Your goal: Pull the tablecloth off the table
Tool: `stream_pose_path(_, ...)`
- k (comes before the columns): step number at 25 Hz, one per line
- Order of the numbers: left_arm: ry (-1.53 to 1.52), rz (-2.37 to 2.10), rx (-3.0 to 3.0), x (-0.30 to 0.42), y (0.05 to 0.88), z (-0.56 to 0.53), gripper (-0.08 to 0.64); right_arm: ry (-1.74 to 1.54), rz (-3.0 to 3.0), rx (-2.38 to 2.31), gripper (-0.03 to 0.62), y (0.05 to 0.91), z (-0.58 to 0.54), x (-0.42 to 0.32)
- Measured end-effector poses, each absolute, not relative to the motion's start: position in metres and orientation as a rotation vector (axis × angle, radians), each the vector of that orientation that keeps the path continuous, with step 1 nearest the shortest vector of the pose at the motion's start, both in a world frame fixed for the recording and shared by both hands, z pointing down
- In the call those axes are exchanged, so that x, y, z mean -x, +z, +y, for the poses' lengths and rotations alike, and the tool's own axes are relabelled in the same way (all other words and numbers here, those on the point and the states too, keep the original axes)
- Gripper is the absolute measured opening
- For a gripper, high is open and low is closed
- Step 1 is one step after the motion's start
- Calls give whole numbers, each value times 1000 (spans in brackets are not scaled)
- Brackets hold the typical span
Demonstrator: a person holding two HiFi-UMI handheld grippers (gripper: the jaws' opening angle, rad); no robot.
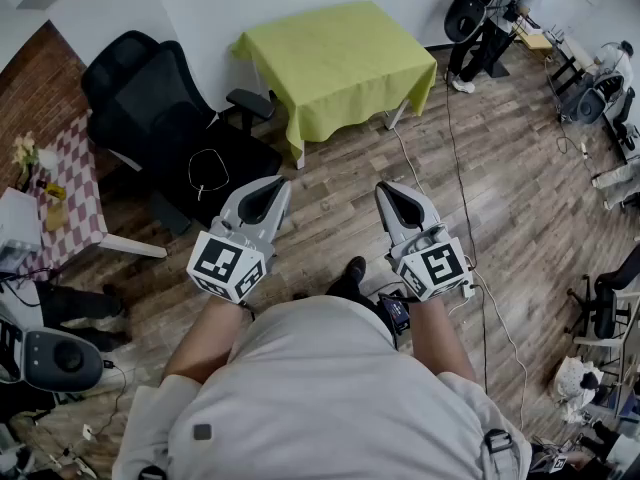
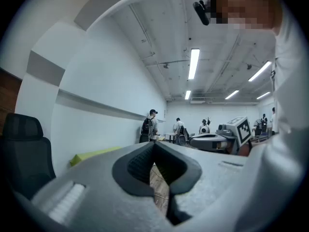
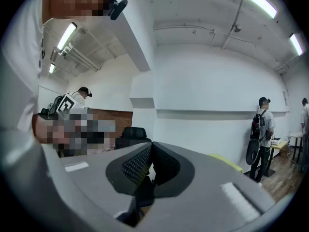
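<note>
head view: left claw [image 1: 272, 190], right claw [image 1: 390, 194] both closed empty; tablecloth [image 1: 335, 58] hides most of table [image 1: 397, 115].

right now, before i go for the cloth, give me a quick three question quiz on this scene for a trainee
1. True or false: the lime-green tablecloth lies spread over the table.
2. In the head view, what stands just left of that table? A) black office chair B) ladder C) shopping trolley
3. The left gripper and right gripper: are their jaws open or shut, and what do they hold?

Key
1. True; neither gripper touches it.
2. A
3. Both shut, holding nothing.
</note>
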State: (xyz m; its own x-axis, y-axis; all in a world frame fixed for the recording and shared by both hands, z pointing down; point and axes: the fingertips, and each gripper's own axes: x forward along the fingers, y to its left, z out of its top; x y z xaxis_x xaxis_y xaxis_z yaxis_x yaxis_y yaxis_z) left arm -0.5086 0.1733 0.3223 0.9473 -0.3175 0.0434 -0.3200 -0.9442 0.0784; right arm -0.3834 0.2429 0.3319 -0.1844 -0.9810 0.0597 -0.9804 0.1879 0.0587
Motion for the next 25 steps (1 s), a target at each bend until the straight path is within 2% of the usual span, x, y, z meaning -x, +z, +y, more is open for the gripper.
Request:
stream_pose_path(12, 70, -444, -2995, 443, 340, 147, 3, -15, -2309, -1961, 11, 340, 227, 326)
stream_pose_path(25, 152, -379, -2998, 277, 351, 126, 3, 89, -2287, -1992, 11, 356, 215, 169)
